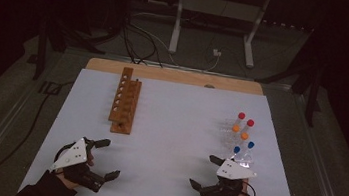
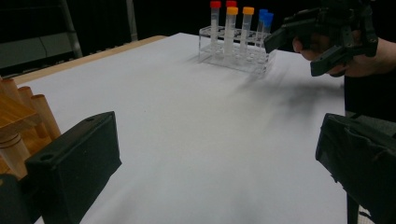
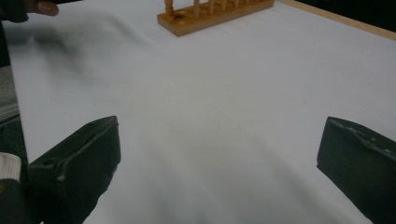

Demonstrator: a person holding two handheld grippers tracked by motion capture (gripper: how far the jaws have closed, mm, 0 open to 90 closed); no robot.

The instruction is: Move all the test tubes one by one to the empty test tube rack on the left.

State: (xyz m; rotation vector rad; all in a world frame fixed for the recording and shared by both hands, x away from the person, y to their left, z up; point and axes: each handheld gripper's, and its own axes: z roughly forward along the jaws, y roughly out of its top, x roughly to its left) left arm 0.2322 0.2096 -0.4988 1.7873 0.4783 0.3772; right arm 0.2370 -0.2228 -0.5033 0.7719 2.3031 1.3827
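A wooden tube rack (image 1: 125, 100) lies on the white table top (image 1: 172, 143) at the left of centre; its near end shows in the right gripper view (image 3: 210, 14) and its edge in the left gripper view (image 2: 21, 121). A clear plastic rack (image 1: 240, 139) at the right holds several capped tubes, red, orange and blue (image 2: 233, 32). My left gripper (image 1: 104, 159) rests near the front left edge, open and empty. My right gripper (image 1: 205, 171) sits near the front right, just in front of the clear rack, also open with nothing between its jaws.
The table's wooden back edge (image 1: 175, 75) borders a dark floor with cables and a white desk frame (image 1: 217, 22). Bare white surface lies between the two racks and between the grippers.
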